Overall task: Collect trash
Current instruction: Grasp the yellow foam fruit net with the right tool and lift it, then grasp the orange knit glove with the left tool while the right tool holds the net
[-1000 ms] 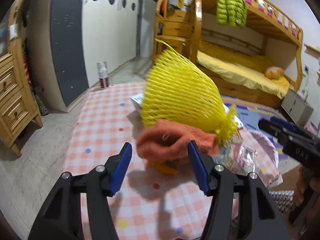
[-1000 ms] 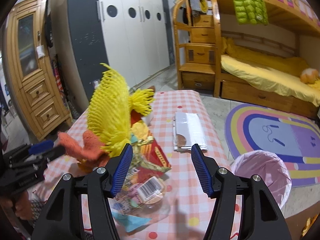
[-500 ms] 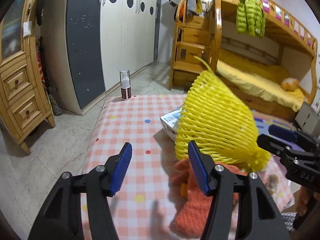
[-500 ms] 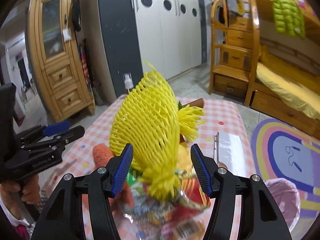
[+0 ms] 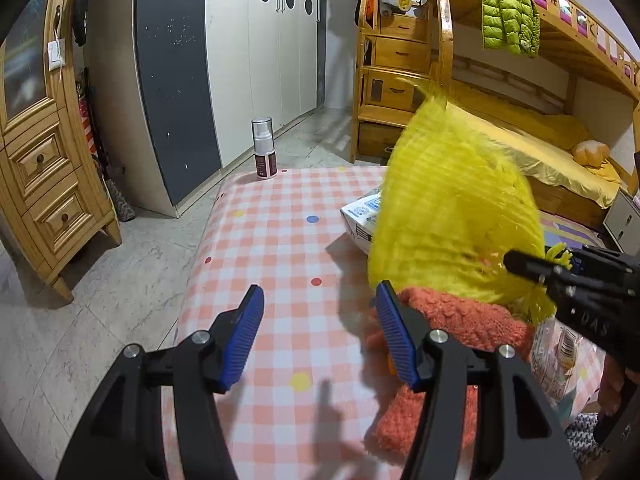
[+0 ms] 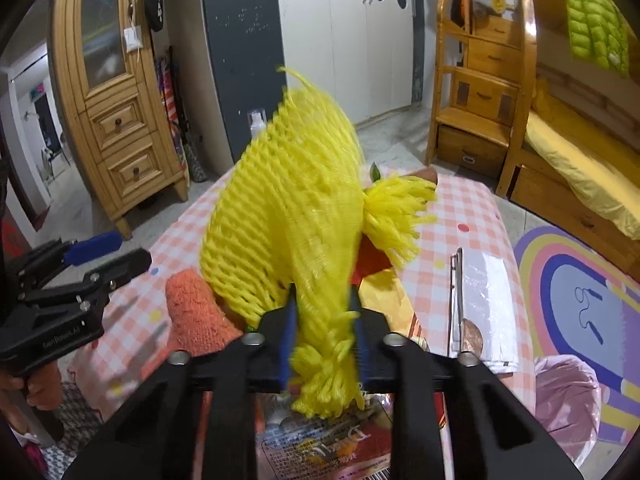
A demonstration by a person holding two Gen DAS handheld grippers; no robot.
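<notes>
A yellow mesh net bag [image 6: 288, 216] stands over the checkered table [image 5: 280, 240]. My right gripper [image 6: 324, 332] is shut on its knotted lower end. It also shows in the left wrist view [image 5: 452, 216], blurred. My left gripper [image 5: 316, 340] is open and empty above the table, left of the net bag. An orange fuzzy cloth [image 5: 452, 320] lies under the bag. Snack wrappers [image 6: 320, 444] lie below my right gripper. A bin lined with a pink bag [image 6: 568, 396] stands on the floor at the right.
A white plastic packet [image 6: 484, 300] lies on the table's right side. A spray bottle [image 5: 264, 148] stands at the table's far edge. A wooden cabinet [image 5: 44, 184], a wardrobe [image 5: 240, 60] and a bunk bed [image 5: 520, 128] surround the table.
My right gripper has closed on the net bag's knotted end. My left gripper has moved left, away from the orange cloth, still open.
</notes>
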